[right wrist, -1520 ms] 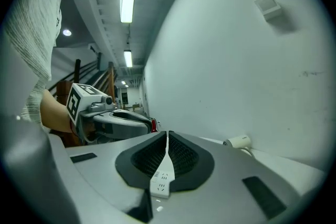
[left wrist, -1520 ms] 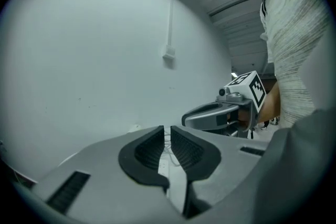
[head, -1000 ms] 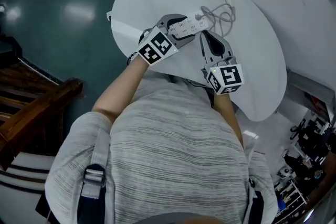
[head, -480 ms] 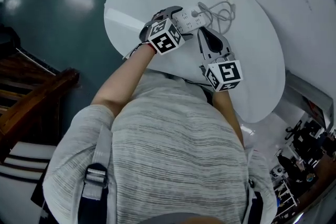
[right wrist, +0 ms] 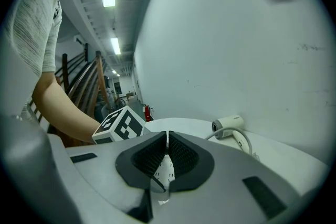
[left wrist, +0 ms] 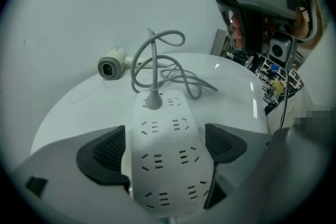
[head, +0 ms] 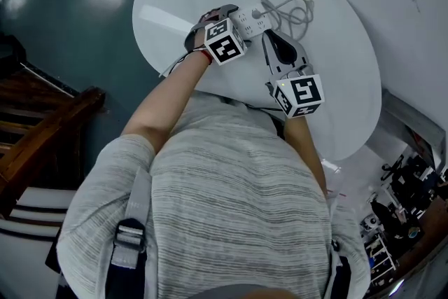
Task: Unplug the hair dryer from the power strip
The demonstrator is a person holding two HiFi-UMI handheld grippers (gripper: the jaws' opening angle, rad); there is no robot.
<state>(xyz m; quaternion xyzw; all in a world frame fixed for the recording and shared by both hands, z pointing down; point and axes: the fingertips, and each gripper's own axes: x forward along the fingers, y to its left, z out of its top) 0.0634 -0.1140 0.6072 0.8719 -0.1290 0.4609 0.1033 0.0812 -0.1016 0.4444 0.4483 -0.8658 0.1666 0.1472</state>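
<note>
Nothing is unplugged yet, I'd say: the plug [left wrist: 153, 99] sits in the far end of the power strip [left wrist: 167, 165] on the table [left wrist: 79, 107]. The left gripper [left wrist: 165, 141] has just been spreading its jaws and straddles the strip's near end, unclenched, with the plug at its twelve o'clock and the hair dryer [left wrist: 111, 65] at eleven. The right gripper [right wrist: 167, 152], clenched on nothing, waits at the strip's four o'clock.
</note>
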